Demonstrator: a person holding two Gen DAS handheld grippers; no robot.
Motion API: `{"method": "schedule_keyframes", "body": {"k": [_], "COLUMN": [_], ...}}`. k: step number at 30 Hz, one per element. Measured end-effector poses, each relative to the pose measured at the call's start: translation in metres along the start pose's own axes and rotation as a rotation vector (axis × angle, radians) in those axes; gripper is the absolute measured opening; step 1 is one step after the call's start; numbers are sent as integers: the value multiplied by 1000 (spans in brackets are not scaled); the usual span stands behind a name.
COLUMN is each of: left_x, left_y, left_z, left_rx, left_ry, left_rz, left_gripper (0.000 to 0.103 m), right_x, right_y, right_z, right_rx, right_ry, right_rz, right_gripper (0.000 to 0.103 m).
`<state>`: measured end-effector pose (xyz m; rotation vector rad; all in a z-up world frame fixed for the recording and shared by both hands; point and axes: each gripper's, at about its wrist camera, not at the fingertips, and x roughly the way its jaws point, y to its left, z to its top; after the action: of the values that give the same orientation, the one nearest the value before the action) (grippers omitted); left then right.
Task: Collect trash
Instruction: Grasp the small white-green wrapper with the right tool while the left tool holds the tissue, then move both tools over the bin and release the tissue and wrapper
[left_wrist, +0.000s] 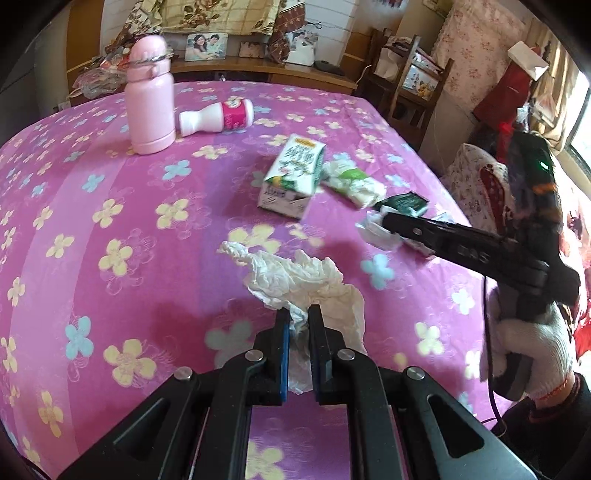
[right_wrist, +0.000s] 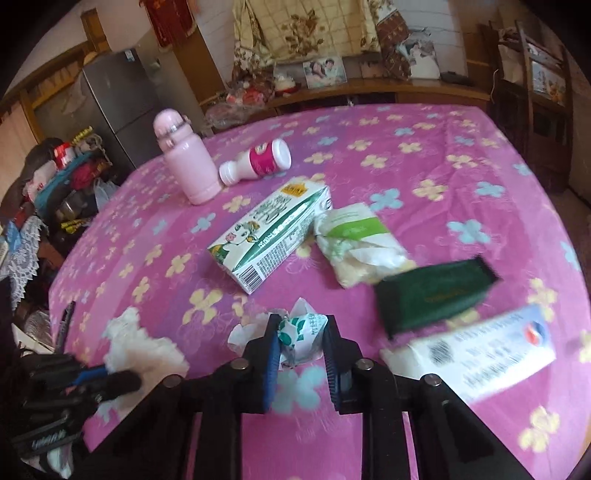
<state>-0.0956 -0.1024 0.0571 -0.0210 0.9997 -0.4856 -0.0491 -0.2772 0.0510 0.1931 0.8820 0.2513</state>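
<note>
- Left gripper (left_wrist: 298, 314): clamping crumpled white tissue (left_wrist: 303, 277), jaws nearly closed.
- Right gripper (right_wrist: 301, 326): pinching green-printed wrapper (right_wrist: 301, 338); milk carton (right_wrist: 271, 232) lying at 12 o'clock.

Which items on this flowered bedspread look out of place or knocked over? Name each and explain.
The small white bottle with the pink label lies on its side beside the upright pink flask. The green-and-white drink carton lies flat too. A crumpled white tissue is clamped in the left gripper.
</note>
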Motion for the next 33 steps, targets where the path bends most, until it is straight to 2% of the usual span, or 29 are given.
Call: {"method": "schedule_keyframes", "body": {"k": [5,11,17,21,24,28,33], "left_x": [-3,2,9,19,29,45,62], "left_y": [-31,-86,-154,-207,-244,-281,-308], "left_z": [5,10,14,15,14,11,12], "left_rx": [41,120,218,287,332,375,384], "left_ry": [-11,-8,-10,-5,7,25,44], "left_rz": [-37,-89,-143,-183,-208,-231,-266], "left_gripper": [10,10,10,10,10,10,10], "right_x": [-56,-115,-169,-201,-221,-235,-243], "right_y": [-13,-45,-104,-154,-188,-215,-238], "right_z": [-16,-42,-70,-91,-106,-123,-137], "right_rx": [1,16,101,208,293,339,399], "right_ry": [-56,-94,-129,-157,-181,-198,-206], "right_rz": [-15,-102,-217,-294,-332,-416,-472], "right_gripper": [23,23,23,23,23,24,26]}}
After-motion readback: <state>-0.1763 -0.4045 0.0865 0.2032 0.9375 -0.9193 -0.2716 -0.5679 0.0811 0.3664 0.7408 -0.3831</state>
